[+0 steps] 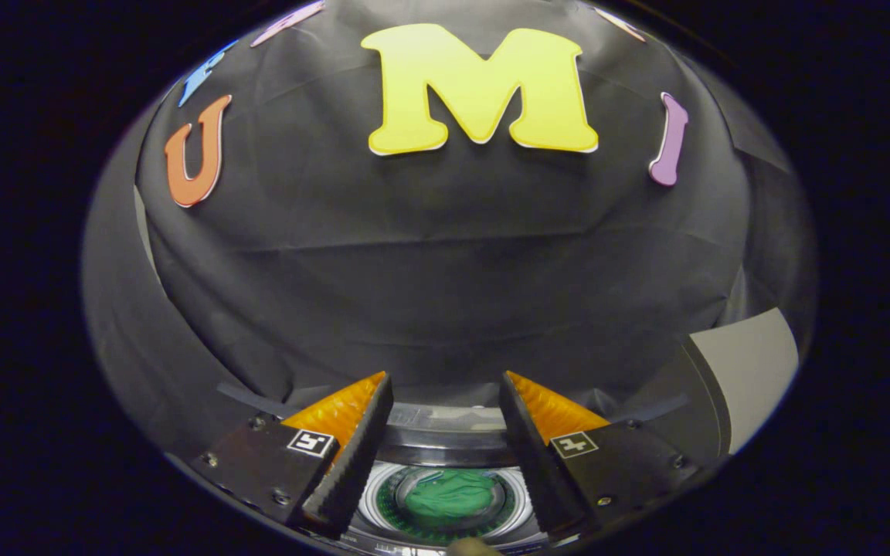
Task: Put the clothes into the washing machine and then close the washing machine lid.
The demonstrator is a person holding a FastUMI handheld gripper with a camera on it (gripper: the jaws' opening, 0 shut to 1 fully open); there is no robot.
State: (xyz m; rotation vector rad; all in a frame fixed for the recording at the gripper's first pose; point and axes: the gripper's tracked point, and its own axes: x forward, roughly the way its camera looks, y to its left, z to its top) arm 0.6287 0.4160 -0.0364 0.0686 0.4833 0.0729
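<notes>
From where I sit, I see my gripper [445, 409] held above the washing machine [445, 442], its two fingers [352, 452] spread well apart with nothing pressed between them; the tool is open and carries nothing; between the fingers and below them I look down into the round drum opening, ringed by a pale band, and a bundle of green clothes [449, 496] lies inside the drum, apart from both fingers; the dark rim of the machine's top curves across just beyond the fingertips; behind it the black cloth wall [445, 270] of the booth rises and takes up most of what I see; off to the right of the right finger a pale grey panel [750, 371] stands at a slant beside the cloth; I cannot tell from here where the machine's lid sits.
</notes>
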